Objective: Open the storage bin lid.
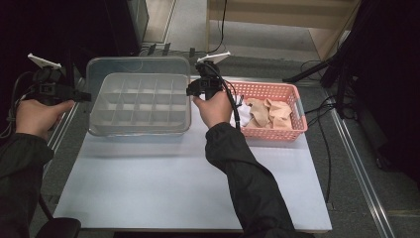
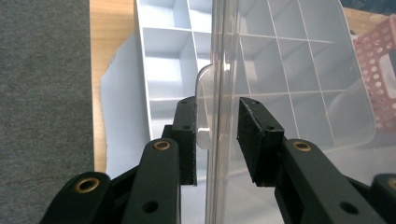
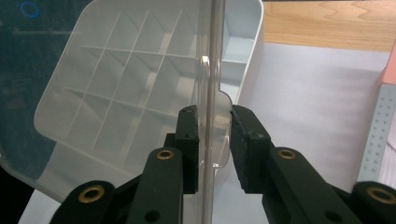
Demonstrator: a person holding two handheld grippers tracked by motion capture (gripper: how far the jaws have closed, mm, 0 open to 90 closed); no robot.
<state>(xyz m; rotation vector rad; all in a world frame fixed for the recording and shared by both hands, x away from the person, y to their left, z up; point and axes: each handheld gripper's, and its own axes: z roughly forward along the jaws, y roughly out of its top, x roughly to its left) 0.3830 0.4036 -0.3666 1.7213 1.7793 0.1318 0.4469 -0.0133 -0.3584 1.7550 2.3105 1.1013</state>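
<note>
Both grippers straddle the clear lid's side edges over the divided box.
Left gripper [image 2: 215,135] and right gripper [image 3: 214,142] hold fingers apart around the lid [image 1: 137,67]; next, likely clamp and swing it together over the divided box [image 1: 139,105].

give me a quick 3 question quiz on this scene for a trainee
1. True or false: the clear lid stands raised behind the divided box.
2. What does the left gripper have between its pads: A the lid's edge, B the pink basket, C a cloth?
3. Fill in: the pale cloths lie in the ____.

Key
1. True
2. A; the jaws straddle the edge with a gap, as at the right gripper.
3. pink basket
</note>
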